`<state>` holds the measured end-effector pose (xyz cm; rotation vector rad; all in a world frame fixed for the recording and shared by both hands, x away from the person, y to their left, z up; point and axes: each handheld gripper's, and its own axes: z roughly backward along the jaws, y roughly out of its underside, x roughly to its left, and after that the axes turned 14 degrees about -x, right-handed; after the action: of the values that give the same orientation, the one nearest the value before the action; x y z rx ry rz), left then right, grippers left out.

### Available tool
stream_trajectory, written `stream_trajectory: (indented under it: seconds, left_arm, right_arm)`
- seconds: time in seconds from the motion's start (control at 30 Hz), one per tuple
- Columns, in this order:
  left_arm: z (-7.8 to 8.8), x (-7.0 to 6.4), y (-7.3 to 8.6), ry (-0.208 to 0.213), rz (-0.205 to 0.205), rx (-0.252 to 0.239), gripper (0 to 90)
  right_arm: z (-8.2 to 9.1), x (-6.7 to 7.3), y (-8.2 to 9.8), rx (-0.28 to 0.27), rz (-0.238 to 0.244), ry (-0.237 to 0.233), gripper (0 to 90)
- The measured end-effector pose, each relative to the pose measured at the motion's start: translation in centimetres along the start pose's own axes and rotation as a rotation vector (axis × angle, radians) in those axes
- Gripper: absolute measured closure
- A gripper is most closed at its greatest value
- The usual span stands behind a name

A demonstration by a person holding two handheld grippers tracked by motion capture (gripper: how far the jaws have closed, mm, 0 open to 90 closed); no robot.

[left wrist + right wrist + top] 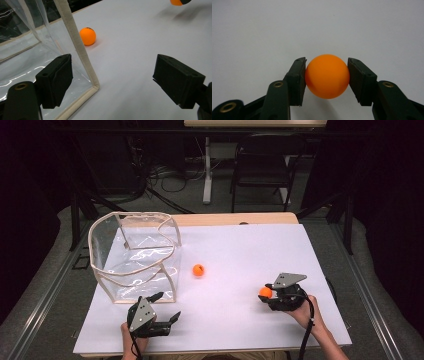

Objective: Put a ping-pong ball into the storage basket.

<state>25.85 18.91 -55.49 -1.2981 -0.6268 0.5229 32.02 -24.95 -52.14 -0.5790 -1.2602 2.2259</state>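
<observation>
My right gripper point(266, 294) is shut on an orange ball point(327, 76), with both pads pressed against its sides just above the white table sheet point(240, 255). That held ball point(265, 292) sits at the right front of the sheet, and its edge peeks in at the top of the left gripper view point(176, 2). A second orange ball point(198, 269) lies loose near the middle, beside the clear bag; it is also in the left gripper view point(87, 36). My left gripper point(167, 307) stands open near the front left, its jaws astride the bag's near corner point(93, 86).
A clear plastic bag point(135, 252) with cream trim stands open on the left of the sheet. Behind the table are a chair point(262, 167), a table leg and cables on the floor. The sheet's front edge runs close to both hands.
</observation>
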Motion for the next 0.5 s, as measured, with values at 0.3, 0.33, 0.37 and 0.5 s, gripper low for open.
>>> stream_trajectory:
  seconds: [0.3, 0.33, 0.37, 0.5]
  left_arm:
    - [-0.11, -0.03, 0.02, 0.001, -0.002, 0.005, 15.8]
    - [-0.12, -0.02, 0.03, 0.001, -0.001, 0.004, 15.8]
    - [-0.12, -0.03, 0.03, 0.0, 0.0, 0.005, 15.8]
    - [-0.14, -0.08, 0.0, 0.003, -0.002, 0.005, 15.8]
  right_arm:
    - [-0.15, 0.32, -0.33, -0.024, 0.01, -0.007, 50.6]
    - [-0.21, 0.34, -0.36, -0.027, 0.017, -0.008, 50.6]
    - [-0.35, 0.44, -0.43, -0.03, 0.017, -0.012, 50.6]
    - [-0.69, 0.79, -0.72, -0.04, 0.034, -0.022, 50.6]
